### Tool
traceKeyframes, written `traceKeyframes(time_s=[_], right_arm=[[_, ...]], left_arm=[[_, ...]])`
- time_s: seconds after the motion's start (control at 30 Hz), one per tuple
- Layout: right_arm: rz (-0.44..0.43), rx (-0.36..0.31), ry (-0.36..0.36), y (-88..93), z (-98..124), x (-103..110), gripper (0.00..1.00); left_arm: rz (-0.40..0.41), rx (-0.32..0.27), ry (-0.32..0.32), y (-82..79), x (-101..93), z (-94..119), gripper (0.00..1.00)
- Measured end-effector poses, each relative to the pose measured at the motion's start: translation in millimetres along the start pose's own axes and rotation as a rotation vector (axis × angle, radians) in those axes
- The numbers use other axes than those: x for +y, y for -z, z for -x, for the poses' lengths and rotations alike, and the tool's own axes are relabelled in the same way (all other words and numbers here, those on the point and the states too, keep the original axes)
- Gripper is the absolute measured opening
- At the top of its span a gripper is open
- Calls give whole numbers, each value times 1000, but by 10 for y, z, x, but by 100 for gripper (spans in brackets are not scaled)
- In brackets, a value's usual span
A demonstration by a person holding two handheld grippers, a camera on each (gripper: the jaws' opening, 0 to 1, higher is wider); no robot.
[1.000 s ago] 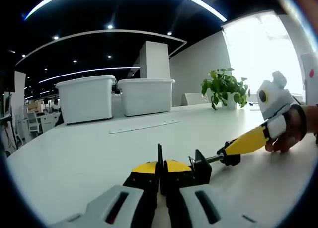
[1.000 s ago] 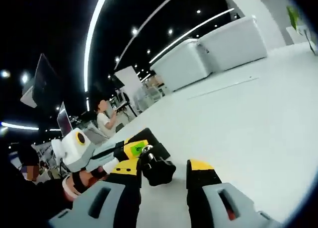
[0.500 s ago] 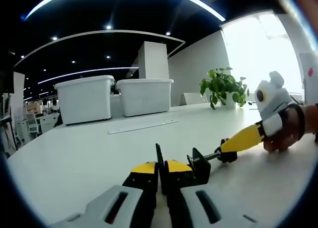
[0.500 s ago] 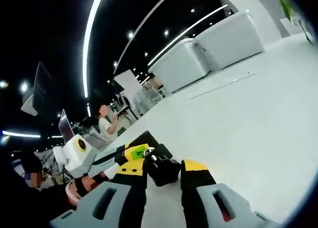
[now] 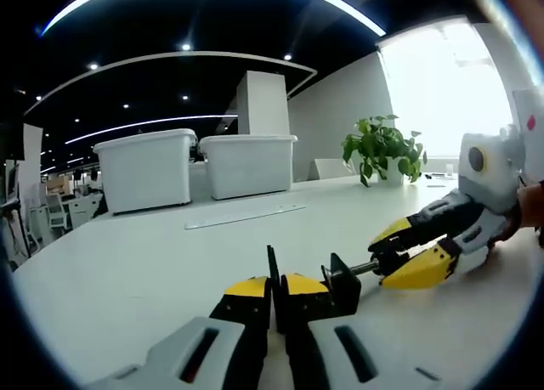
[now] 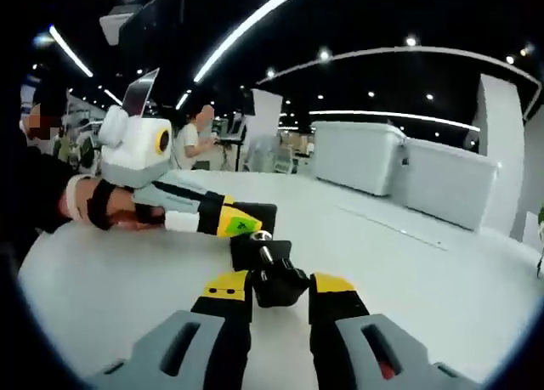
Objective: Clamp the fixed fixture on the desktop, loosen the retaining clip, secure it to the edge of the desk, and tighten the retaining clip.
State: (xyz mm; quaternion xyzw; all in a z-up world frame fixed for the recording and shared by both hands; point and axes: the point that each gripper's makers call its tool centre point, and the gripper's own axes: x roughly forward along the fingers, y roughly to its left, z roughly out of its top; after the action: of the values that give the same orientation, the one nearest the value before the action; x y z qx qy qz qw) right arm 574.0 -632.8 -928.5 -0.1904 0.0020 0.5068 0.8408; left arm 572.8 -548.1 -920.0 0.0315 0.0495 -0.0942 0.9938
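A black clamp fixture lies on the white desk. My left gripper is shut on its thin upright plate. The clamp's screw runs right to a black knob, and my right gripper comes in from the right with its yellow-tipped jaws closed above and below that knob. In the right gripper view the knob sits pinched between the jaws of my right gripper. Beyond it are the clamp body and my left gripper, held by a hand.
Two white storage bins and a potted plant stand at the far side of the desk, with a long flat ruler lying before the bins. A person sits in the distance beside a raised laptop screen.
My right gripper has rolled around the screw's axis with the knob in its jaws, so its view has swung round. The left gripper and the clamp have stayed put.
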Motion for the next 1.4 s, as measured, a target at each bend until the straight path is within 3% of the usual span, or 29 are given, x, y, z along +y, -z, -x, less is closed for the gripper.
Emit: traceKeyframes(time_s=[0.2, 0.27, 0.47, 0.53, 0.63, 0.8, 0.9, 0.97, 1.1, 1.2, 1.27, 1.4], right_arm=[[60, 2, 15, 24, 1, 5, 25], [119, 9, 23, 28, 1, -3, 25], [103, 9, 28, 34, 16, 29, 26], [4, 34, 22, 84, 22, 34, 26], [-38, 30, 27, 84, 26, -16, 30], [-230, 0, -4, 10, 56, -26, 33], [-398, -24, -65, -70, 61, 47, 34], [-520, 4, -77, -31, 45, 52, 37], [-669, 16, -50, 31, -6, -15, 29], [-809, -16, -51, -21, -10, -73, 28], [-881, 10, -55, 25, -16, -83, 28], [-871, 8, -65, 14, -22, -66, 26]], left_arm=[[-1, 0, -1, -2, 0, 0, 5], [0, 0, -1, -2, 1, 1, 5], [-1, 1, -3, -2, 5, 3, 5], [0, 1, -4, -1, 6, 1, 5], [-1, 1, -3, -2, 5, 0, 5], [-9, 1, -1, 0, 0, 1, 5], [-14, 1, 0, 1, -1, -1, 5], [-18, 0, 0, -1, -4, -1, 5], [-16, 1, 0, 2, -3, -2, 5], [-16, 1, 0, 3, -4, -2, 5], [-15, 1, 1, 5, -6, -3, 5], [-15, 1, 1, 4, -4, -6, 5]])
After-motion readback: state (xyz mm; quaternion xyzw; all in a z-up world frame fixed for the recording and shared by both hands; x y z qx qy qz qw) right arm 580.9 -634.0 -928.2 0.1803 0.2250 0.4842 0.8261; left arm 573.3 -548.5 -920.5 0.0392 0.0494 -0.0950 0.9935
